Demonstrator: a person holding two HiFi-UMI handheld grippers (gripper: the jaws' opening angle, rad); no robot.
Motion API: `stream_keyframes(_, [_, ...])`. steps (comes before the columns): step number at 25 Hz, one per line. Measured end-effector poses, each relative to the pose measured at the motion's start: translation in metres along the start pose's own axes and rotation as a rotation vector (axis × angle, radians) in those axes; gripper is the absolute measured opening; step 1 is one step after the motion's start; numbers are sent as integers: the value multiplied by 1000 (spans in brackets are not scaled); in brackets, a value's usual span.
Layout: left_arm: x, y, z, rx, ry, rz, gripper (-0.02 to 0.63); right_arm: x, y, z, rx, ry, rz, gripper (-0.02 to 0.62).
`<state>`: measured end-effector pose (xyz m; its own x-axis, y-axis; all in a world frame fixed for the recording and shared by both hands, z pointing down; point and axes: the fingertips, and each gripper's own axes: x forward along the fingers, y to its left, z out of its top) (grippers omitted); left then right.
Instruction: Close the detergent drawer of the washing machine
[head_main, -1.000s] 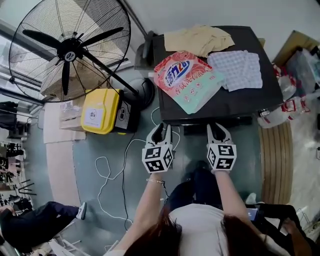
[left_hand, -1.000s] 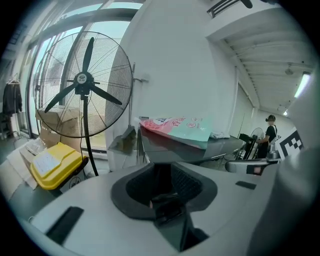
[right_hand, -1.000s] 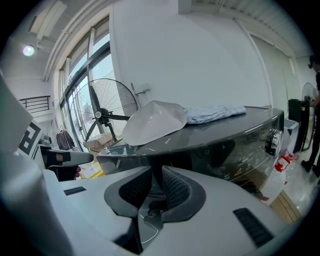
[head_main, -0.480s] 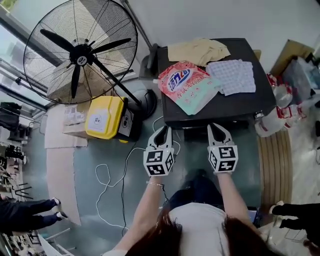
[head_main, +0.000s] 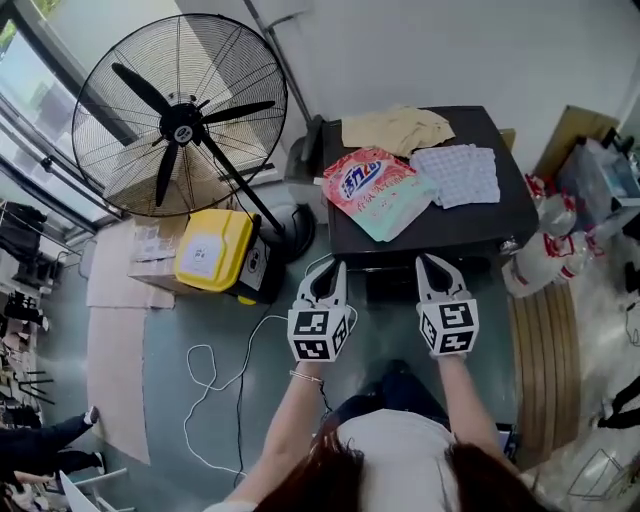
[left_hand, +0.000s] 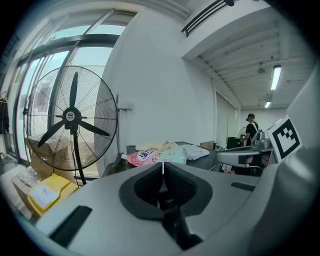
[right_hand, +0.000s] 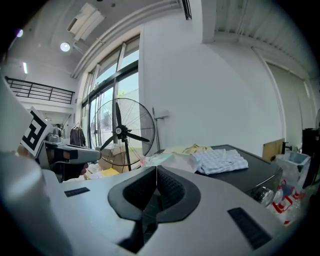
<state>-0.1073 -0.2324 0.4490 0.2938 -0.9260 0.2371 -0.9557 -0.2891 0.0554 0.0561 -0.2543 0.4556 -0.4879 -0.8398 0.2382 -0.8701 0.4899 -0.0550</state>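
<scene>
The black washing machine (head_main: 505, 215) is seen from above; its front face is almost hidden, and I cannot make out the detergent drawer. On its lid lie a pink-and-green detergent bag (head_main: 375, 185), a beige cloth (head_main: 395, 128) and a checked cloth (head_main: 455, 175). My left gripper (head_main: 329, 266) and right gripper (head_main: 433, 262) hover side by side just short of the machine's front edge, touching nothing. Both have just been closing and now stand shut with nothing between the jaws. The left gripper (left_hand: 163, 165) points at the bag (left_hand: 155, 156); the right gripper (right_hand: 156, 169) points along the lid.
A large floor fan (head_main: 180, 125) stands left of the machine, with a yellow box (head_main: 210, 250) below it and a white cable (head_main: 215, 370) looping over the floor. Plastic bottles (head_main: 540, 262) and a wooden strip (head_main: 545, 370) lie to the right.
Both grippers' jaws, slightly apart a second ago, have come together. Both hands have risen, and the machine sits smaller in the head view. The person at the lower left has moved off.
</scene>
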Motion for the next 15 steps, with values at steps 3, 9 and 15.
stream_keyframes(3, [-8,-3,13,13,-24,-7,25,-10,5,13,-23,-23,4,29])
stream_keyframes(9, [-21,-7,35,13,-59,-32,20,-26,15,36,-64,-58,10,28])
stream_keyframes(15, [-37,-12,60,53,-99,-52,20,-43,23,57,-100,-89,-8,28])
